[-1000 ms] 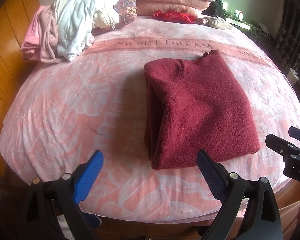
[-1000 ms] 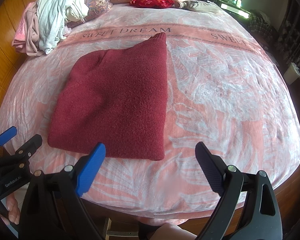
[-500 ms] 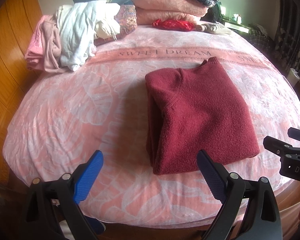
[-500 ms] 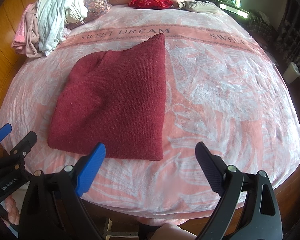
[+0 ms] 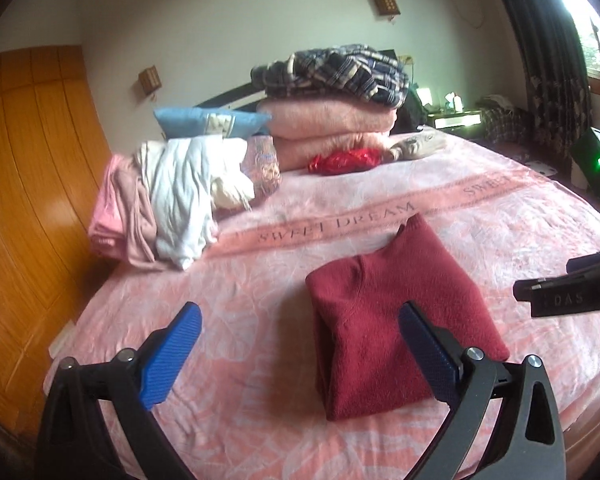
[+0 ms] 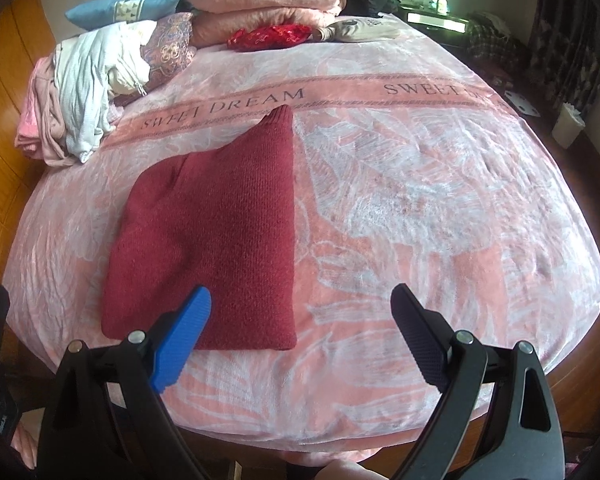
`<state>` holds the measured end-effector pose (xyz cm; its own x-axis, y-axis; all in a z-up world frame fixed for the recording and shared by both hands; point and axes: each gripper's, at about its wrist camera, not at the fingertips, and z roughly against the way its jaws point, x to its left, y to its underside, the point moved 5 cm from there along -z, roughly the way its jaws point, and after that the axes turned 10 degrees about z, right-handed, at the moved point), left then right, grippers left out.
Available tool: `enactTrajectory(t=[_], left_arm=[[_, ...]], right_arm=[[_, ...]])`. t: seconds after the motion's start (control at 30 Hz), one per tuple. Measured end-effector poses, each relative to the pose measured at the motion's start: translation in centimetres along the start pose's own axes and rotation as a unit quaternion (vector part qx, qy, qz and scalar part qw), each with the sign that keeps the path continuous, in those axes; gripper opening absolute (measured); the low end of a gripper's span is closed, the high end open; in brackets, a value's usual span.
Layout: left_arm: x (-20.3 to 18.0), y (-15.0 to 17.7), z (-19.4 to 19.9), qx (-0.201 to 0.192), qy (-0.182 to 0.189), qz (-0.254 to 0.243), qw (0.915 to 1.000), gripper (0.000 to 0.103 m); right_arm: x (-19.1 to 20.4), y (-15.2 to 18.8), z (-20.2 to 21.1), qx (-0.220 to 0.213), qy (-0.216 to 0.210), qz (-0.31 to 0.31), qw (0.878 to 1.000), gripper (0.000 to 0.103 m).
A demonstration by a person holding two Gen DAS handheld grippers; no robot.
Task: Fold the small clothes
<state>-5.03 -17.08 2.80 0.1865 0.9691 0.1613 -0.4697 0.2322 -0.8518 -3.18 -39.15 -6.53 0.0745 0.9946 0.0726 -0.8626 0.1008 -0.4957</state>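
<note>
Two grippers, your left gripper (image 5: 300,340) and right gripper (image 6: 302,326), hover with jaws spread wide and empty at the near edge of the pink "Sweet Dream" blanket (image 6: 420,200), where a maroon sweater (image 6: 220,240) lies folded in a thick rectangle just before the lettered band. This garment looks finished, so the step in hand seems to be moving on: you would likely set it aside or reach for the heap of unfolded clothes (image 5: 168,200) at the blanket's far left corner. The sweater's long axis runs from the near edge toward the band, its neckline end pointing away from you.
</note>
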Motion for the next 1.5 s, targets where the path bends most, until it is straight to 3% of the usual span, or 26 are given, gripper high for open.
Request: enactTrajectory(t=[0.27,0.67,0.8,0.93,1.1,1.27,1.5], left_arm=[[-0.8,-0.1,0.6,-0.014,0.000,-0.007,0.9999,0.099],[-1.6,0.1,0.6,-0.005,0.015,-0.006,0.9999,0.099],[-1.6,0.7,-0.4,0.046,0.069,0.029,0.9961,0.099],[-1.5,2.3,-2.9,0.139,0.109,0.080,0.9810,0.099],[-1.0,2.7,-3.3,0.137,0.085,0.083,0.9835,0.099],[-1.0,1.9,-2.3,0.100,0.067,0.062,0.9907,0.099],[-0.6,2.0,-2.6,0.109,0.057,0.068,0.9901,0.099]], right_arm=[[-3.1,-0.9,2.0,-0.038,0.005,-0.047,0.998,0.091],[-2.9,-0.7,1.4,-0.030,0.002,-0.038,0.999,0.091],[-2.7,-0.7,1.3,-0.027,0.005,-0.032,0.999,0.091],[-2.4,-0.6,1.1,-0.024,0.009,-0.025,0.999,0.091],[-2.2,-0.5,1.0,-0.021,0.009,-0.020,1.000,0.091],[-2.1,-0.5,1.0,-0.021,0.009,-0.021,1.000,0.091],[-2.1,-0.5,1.0,-0.020,0.009,-0.013,1.000,0.091]])
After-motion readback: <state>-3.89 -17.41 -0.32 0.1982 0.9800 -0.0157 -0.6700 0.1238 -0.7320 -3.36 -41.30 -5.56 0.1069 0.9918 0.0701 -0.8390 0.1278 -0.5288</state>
